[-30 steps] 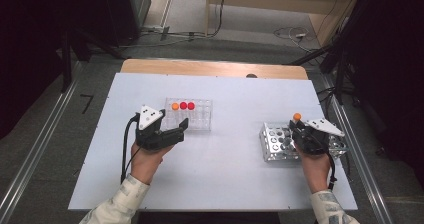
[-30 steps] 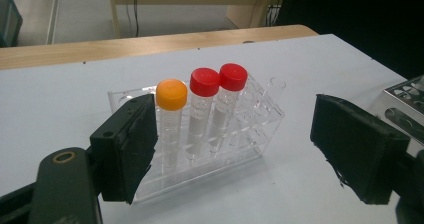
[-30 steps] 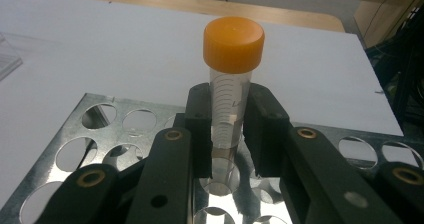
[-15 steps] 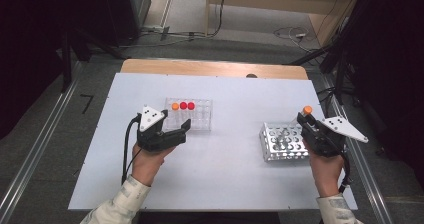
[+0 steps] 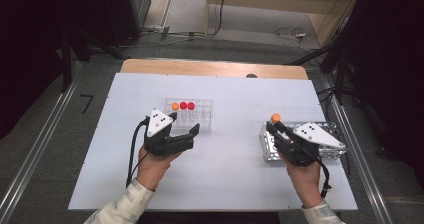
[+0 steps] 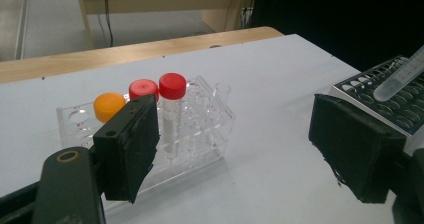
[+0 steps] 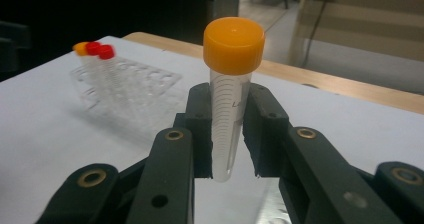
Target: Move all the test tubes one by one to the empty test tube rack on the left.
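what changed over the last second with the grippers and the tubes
The right gripper, shut on the orange-capped tube, lifted it up out of the metal rack and has begun carrying it left. The left gripper stayed open beside the clear rack, whose one orange and two red tubes did not move.

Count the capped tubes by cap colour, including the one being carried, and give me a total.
Orange-capped tubes: 2, one in the clear rack at, one held by the right gripper at
Red-capped tubes: 2, in the clear rack at and
Total: 4
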### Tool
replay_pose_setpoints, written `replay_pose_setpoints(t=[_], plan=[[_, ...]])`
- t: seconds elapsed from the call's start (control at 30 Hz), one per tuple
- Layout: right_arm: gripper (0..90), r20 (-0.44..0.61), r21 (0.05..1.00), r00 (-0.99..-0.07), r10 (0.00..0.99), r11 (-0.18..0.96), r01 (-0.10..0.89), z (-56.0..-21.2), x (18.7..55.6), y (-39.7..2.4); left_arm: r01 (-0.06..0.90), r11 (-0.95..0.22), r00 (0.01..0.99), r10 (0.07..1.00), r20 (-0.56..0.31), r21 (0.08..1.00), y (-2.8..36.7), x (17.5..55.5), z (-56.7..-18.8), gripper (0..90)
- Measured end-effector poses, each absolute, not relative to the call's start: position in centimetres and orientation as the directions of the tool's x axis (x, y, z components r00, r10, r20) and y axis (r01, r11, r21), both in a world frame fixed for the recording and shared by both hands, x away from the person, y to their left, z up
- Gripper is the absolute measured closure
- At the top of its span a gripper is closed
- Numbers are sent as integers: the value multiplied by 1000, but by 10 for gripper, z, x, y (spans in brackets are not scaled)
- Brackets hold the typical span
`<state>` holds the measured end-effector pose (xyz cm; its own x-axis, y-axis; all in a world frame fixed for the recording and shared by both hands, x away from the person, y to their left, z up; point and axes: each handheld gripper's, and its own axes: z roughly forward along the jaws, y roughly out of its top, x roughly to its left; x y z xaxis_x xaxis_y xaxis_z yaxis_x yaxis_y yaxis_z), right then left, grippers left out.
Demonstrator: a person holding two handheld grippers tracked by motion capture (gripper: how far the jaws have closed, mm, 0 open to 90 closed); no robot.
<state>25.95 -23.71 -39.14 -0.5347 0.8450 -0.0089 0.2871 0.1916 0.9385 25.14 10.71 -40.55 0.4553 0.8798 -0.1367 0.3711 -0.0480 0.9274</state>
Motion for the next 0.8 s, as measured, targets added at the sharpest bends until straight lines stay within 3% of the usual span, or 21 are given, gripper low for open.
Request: replay_pose_setpoints(t=[0.6,0.8], plan=[[717,-4,893,-690,724,313,323,-433,250,-164,359,-138,563,821,-96,923,72,239,-409,224],[718,-6,889,-712,703,330,318,-436,247,-154,338,-149,624,774,-103,929,61,234,-411,289]])
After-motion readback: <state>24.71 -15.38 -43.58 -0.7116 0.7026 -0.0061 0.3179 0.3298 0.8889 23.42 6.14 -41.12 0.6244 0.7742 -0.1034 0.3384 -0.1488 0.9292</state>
